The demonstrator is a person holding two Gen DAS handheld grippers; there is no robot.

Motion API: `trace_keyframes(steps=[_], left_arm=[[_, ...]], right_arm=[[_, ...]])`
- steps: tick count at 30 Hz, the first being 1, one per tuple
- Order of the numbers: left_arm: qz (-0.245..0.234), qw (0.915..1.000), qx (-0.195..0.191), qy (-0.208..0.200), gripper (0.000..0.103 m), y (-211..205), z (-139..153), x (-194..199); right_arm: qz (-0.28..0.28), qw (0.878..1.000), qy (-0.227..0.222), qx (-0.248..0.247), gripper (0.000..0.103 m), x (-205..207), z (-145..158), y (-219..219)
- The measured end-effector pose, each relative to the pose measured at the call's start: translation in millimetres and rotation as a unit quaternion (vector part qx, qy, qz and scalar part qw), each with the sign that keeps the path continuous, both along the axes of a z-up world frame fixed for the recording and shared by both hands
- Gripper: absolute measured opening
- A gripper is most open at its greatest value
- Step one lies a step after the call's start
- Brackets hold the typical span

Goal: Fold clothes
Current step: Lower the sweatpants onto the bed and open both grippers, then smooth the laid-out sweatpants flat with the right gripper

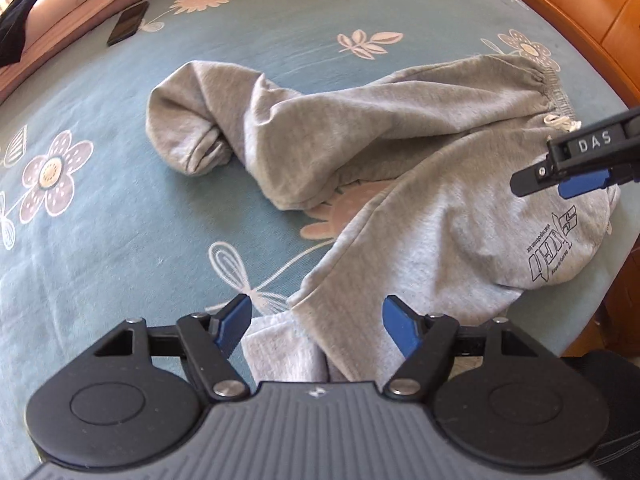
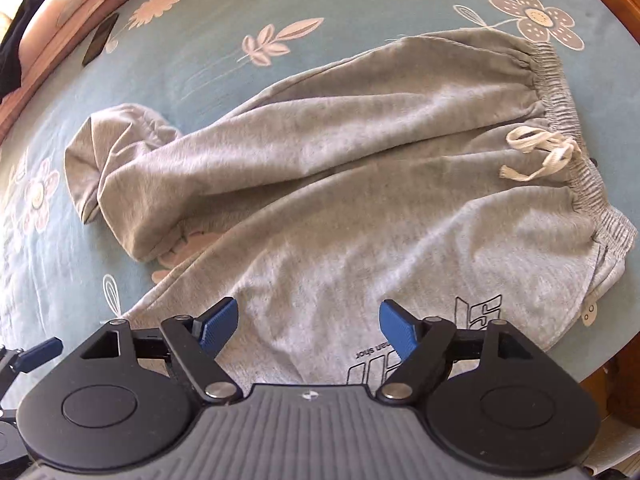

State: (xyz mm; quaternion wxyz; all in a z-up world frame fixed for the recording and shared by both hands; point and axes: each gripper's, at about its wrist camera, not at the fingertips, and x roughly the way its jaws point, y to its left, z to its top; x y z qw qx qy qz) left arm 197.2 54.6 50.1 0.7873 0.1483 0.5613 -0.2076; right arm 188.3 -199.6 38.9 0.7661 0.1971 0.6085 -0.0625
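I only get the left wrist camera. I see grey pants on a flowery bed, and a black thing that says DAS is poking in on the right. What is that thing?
Observer: That is the right gripper. Its own camera shows both blue pads spread wide with nothing pinched, above the black print on the pants.
Child: It hides the string on my screen. Is the string tied?
Observer: The white drawstring is in a loose loopy knot, with its ends lying on the grey cloth.
Child: Does the stretchy top go on behind the gripper?
Observer: Yes. The elastic waistband runs on, all crinkled, down toward the edge of the bed.
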Motion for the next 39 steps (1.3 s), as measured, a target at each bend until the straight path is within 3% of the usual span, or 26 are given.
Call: trace_keyframes(steps=[9, 15, 19, 25, 30, 39], left_arm=[[0.075, 0.9967, -0.004, -0.031, 0.074, 13, -49, -19], [0.114, 0.9923, -0.009, -0.047, 0.074, -1, -69, -32], [0.138, 0.9894, -0.001, -0.046, 0.074, -10, -75, -34], [0.171, 0.9829, -0.008, -0.067, 0.074, -17, -78, -34], [0.164, 0.9834, -0.011, -0.077, 0.074, -23, -80, -27], [0.1, 0.9886, -0.016, -0.112, 0.075, -24, -78, -17]], right_arm=[[0.14, 0.988, -0.023, -0.068, 0.084, 4, -47, 53], [0.178, 0.982, -0.016, -0.06, 0.084, -8, -78, 35], [0.183, 0.982, 0.0, -0.041, 0.09, -9, -93, 24], [0.259, 0.965, -0.012, -0.042, 0.099, -7, -97, 29], [0.269, 0.962, -0.017, -0.04, 0.103, -8, -99, 30], [0.256, 0.963, -0.035, -0.072, 0.103, -21, -101, 41]])
